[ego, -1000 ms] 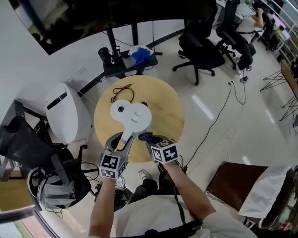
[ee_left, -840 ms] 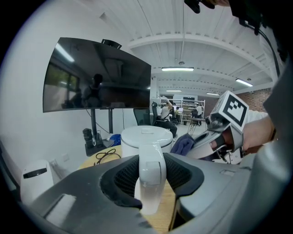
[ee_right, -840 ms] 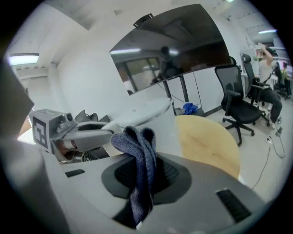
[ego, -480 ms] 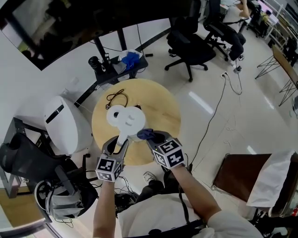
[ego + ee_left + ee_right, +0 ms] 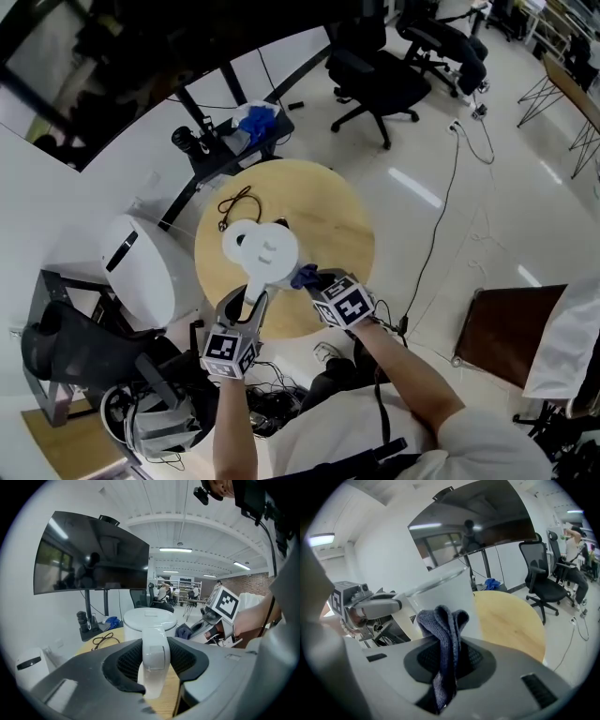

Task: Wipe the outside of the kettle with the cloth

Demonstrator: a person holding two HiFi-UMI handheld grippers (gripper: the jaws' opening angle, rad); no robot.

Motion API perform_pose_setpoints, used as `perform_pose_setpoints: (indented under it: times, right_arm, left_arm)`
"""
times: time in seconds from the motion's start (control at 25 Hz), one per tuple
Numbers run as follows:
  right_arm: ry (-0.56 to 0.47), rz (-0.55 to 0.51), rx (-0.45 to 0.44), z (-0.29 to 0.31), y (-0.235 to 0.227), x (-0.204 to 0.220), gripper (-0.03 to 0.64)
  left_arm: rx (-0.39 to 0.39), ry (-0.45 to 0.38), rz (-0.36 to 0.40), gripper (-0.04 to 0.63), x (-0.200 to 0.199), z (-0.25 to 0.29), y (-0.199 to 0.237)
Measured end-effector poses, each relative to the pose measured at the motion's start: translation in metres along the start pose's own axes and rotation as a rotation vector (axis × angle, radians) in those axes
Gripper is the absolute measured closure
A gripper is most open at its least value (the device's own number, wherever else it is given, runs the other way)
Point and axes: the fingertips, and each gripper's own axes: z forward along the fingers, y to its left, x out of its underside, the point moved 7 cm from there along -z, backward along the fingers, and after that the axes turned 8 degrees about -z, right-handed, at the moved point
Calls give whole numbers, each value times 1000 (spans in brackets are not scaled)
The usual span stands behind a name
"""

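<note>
Left gripper clamps your kettle handle, right gripper pinches the cloth; looks mid-wipe, sweep round next.

White kettle upright on wood table, dk blue cloth bunched beside it
</note>
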Motion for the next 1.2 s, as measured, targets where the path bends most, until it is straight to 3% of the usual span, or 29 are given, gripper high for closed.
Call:
perform_pose_setpoints:
  times: [0.32,0.6,0.92,1.2]
  right_arm:
    - [207,-17,-7,55,-15,48,552]
    - [286,-66,-3,74,-26,61,551]
    - [231,-178,42,66,-31,54,549]
    - [73,-323,111,11,-28,6,549]
  left_arm:
    - [43,36,25,425,-4,-1,5]
    - [102,74,57,425,-4,0,11]
    - [151,118,87,425,-7,3,20]
    - [184,155,108,425,-8,4,24]
